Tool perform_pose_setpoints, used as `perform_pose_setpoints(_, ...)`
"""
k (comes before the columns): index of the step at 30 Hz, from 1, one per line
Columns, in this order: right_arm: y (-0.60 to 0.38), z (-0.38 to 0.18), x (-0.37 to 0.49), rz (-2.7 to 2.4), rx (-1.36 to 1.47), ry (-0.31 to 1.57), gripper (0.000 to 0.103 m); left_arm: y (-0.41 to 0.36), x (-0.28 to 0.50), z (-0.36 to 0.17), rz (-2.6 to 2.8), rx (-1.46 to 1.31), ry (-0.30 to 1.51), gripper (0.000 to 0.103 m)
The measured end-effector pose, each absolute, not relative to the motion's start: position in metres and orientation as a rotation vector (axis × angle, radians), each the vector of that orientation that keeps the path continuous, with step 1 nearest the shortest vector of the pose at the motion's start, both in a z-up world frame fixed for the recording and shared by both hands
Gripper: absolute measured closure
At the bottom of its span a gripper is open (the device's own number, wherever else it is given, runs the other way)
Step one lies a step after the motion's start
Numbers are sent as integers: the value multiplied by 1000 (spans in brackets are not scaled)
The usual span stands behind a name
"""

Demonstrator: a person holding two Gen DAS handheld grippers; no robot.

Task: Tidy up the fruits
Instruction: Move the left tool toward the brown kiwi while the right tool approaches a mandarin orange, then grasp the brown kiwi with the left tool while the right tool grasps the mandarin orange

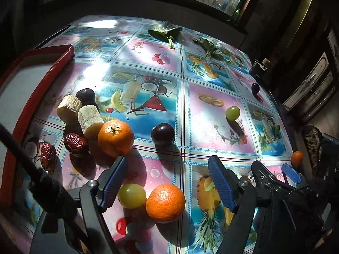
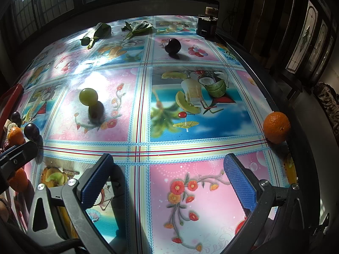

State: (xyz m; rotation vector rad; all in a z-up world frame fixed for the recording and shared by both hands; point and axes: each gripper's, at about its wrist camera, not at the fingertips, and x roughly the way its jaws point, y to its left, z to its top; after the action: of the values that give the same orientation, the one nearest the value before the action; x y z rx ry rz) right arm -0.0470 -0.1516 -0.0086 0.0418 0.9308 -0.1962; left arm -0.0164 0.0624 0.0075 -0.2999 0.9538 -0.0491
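Observation:
My left gripper is open above the table; an orange and a green grape lie between its fingers, untouched. Further left lie another orange, two pale sugarcane pieces, two red dates and a dark plum. A second plum sits mid-table. My right gripper is open and empty over the tablecloth. In the right wrist view a green grape, a dark plum and an orange at the right table edge lie apart.
A red tray with a white floor stands at the left. Green leaves lie at the far side. A dark box stands at the far right corner. The table edge runs close on the right.

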Motion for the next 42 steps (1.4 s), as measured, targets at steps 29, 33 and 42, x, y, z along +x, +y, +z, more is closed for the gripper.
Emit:
perform_pose_setpoints(29,-144,40,-93,173,444,870,1,125,-115,58,93,-250,934,25)
perform_pose_setpoints(33,-126,65,-109,176,345,814,1,140,-131,57,95,-239,944,25)
perform_pose_setpoints(42,-95,72,-134,151,173,865,0,142,-152,53,48,-220,965,25)
